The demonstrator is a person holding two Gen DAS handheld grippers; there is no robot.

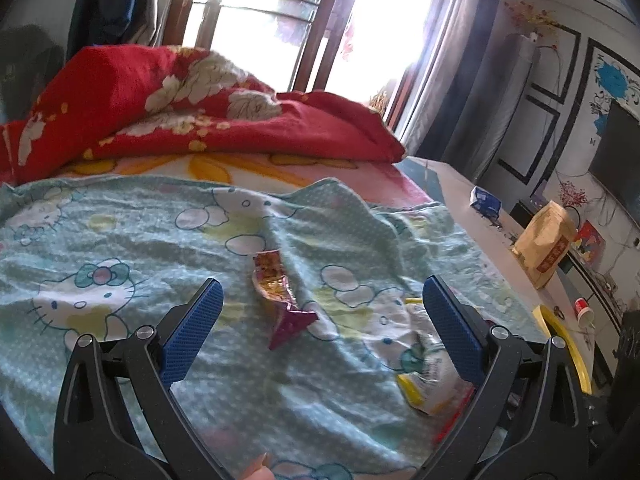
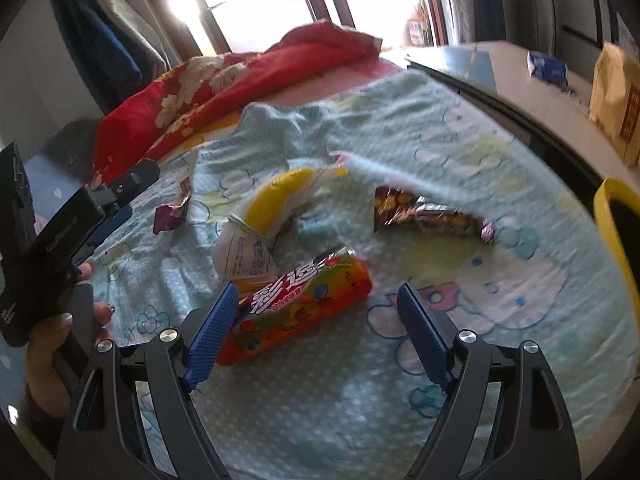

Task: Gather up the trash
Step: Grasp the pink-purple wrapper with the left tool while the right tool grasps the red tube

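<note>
Several snack wrappers lie on a pale blue cartoon-print sheet (image 1: 120, 232) on a bed. My left gripper (image 1: 322, 300) is open above a purple and gold wrapper (image 1: 276, 292), which lies between and just beyond its fingers. A white and yellow wrapper (image 1: 430, 372) sits by its right finger. My right gripper (image 2: 316, 308) is open over an orange candy wrapper (image 2: 296, 308) that touches its left finger. Beyond lie the white and yellow wrapper (image 2: 264, 220), a dark brown wrapper (image 2: 428, 212) and the purple wrapper (image 2: 172, 216). The left gripper (image 2: 108, 216), held by a hand (image 2: 52, 340), shows at the left.
A red floral quilt (image 1: 180, 112) is bunched at the bed's far end. A yellow bin rim (image 2: 616, 232) stands at the bed's right side. A white table (image 1: 500, 232) alongside carries a brown paper bag (image 1: 544, 244), a blue box (image 1: 486, 200) and a red cup (image 1: 582, 310).
</note>
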